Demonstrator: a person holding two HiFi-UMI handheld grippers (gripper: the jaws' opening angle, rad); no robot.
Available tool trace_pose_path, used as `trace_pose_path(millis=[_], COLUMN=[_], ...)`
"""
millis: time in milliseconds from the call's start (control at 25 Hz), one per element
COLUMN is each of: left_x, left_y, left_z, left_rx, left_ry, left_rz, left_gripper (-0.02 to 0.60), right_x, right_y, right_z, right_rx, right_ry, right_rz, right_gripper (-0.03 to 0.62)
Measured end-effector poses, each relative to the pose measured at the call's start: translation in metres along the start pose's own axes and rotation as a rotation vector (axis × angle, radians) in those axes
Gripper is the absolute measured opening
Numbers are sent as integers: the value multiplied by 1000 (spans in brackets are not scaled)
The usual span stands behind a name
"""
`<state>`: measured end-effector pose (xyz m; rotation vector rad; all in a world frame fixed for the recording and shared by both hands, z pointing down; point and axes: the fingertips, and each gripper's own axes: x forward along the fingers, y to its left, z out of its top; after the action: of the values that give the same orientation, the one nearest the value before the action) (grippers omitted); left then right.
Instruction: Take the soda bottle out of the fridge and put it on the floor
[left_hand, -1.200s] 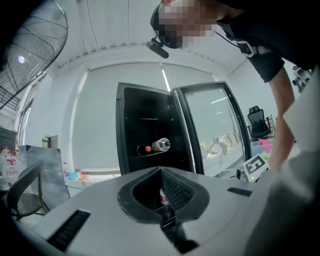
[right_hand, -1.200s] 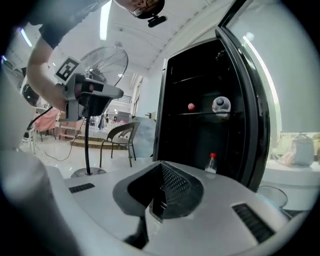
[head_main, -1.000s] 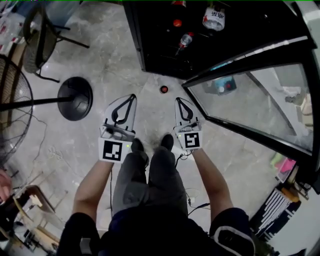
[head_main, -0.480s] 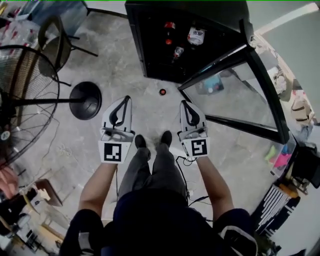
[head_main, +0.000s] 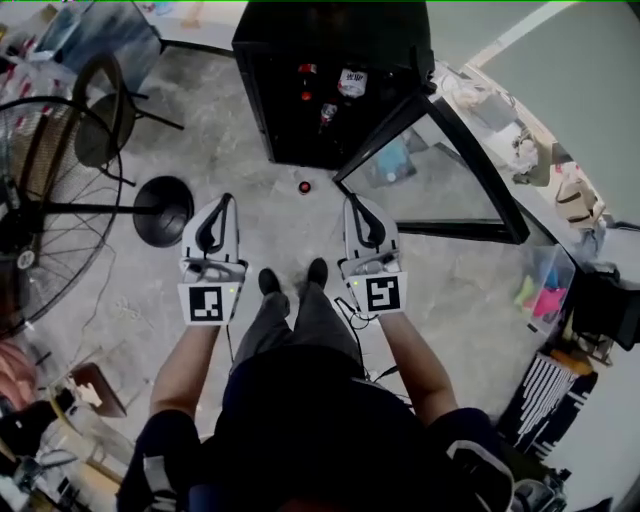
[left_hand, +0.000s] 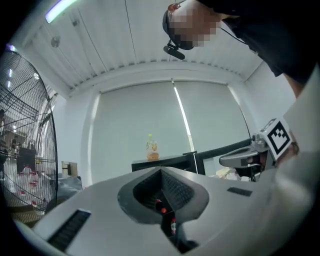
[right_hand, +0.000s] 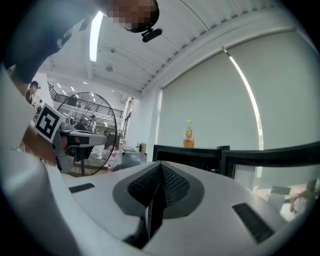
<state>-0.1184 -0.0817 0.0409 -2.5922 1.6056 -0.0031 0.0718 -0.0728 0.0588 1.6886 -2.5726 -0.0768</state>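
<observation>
Head view looks steeply down; both gripper views face the fridge (head_main: 270, 90).

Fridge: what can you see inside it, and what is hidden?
A white-labelled bottle and red-capped bottles on dark shelves; the fridge top hides the upper, rearward part.

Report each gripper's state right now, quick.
Left gripper: closed, holding nothing.
Right gripper: closed, holding nothing.

**Both claws closed and empty, held out level**

The left claw (head_main: 226, 200) and right claw (head_main: 352, 200) point forward side by side, well apart. Each has its jaws closed tip to tip on nothing. The bare left forearm (head_main: 186, 362) and right forearm (head_main: 410, 362) reach out in parallel.
</observation>
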Motion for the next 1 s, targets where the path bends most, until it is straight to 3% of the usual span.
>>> trace_pose_path(millis=[360,720,1000], left_x=[-22,-35,-47], left_y=[-10,-8,-4], left_z=[52,64,60], left_rx=[11,-17,-22], left_ry=[-25,-19,-13], left_rz=[33,59,75], left_gripper=[21,21,21], right_x=[-40,-53,-59], right_y=[-17,-11,-5], right_z=[54,64,57], right_rx=[1,24,-26], right_ry=[-15,7,29], right_rz=[-66,-83,-93], right_gripper=[19,20,18])
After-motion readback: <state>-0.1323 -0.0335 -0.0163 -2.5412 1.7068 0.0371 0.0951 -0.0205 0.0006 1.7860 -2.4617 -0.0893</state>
